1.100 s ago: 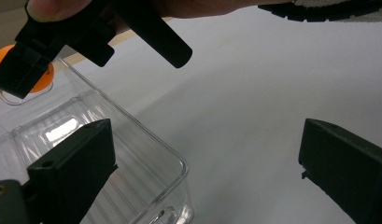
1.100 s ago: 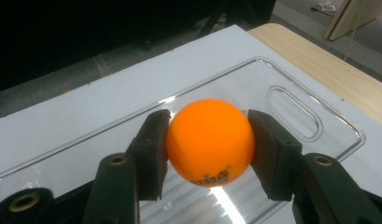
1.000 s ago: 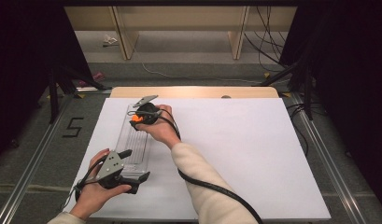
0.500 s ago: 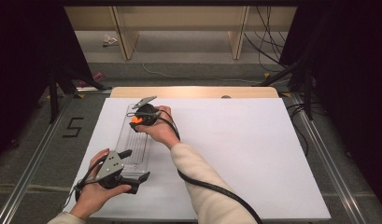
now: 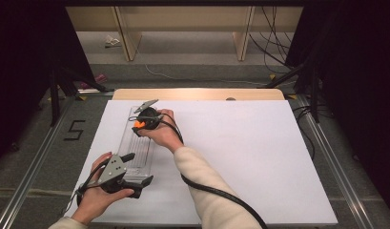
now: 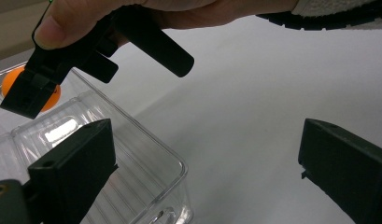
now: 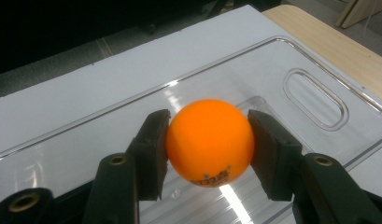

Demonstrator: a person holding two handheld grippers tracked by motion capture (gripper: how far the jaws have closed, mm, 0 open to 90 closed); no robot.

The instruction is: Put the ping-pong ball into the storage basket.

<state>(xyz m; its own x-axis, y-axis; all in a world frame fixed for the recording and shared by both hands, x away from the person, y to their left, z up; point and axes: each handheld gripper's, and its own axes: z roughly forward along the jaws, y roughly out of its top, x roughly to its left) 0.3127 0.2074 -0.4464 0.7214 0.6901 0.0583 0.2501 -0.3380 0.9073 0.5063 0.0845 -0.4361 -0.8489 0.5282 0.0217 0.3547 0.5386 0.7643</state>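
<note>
No change from the earlier frames: both hands and the clear tray [image 5: 138, 145] lie as before. The right tongs [image 7: 209, 144] stay clamped on the orange ball [image 7: 209, 142], held over the tray's far end on the white-covered bench [image 5: 259, 157]. The left tongs [image 6: 205, 177] stand apart at the tray's near end, one side inside its corner, gripping nothing; the right forearm [image 5: 207, 191] crosses the bench beside the tray.
</note>
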